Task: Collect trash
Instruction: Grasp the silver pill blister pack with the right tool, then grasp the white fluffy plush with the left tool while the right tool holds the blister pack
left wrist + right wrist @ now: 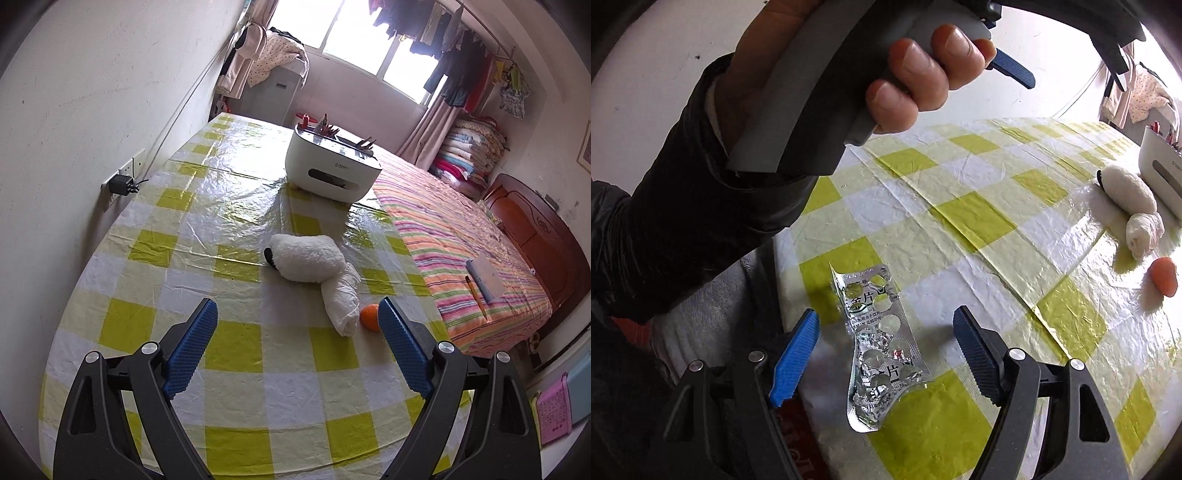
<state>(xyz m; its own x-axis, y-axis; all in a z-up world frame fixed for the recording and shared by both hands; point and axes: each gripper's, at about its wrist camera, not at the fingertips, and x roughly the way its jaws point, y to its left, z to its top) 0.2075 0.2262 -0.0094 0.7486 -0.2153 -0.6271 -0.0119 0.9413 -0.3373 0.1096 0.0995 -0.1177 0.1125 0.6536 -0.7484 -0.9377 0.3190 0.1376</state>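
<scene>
1. Right wrist view: my left hand (908,74) and its dark sleeve (683,206) block the upper left. The tissue box (1161,173) is cut off at the right edge.
2. The empty blister pack (877,347) lies flat at the table's (979,206) near edge, between the right gripper's (886,325) spread jaws - neither pad touches it.
3. My left gripper (297,314) stands wide apart over bare checked cloth. The crumpled tissue (341,299) and orange peel (369,316) lie just beside its right finger - contact unclear.

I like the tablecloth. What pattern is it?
Yellow-green and white checks on the tablecloth, clearest in the left wrist view.
</scene>
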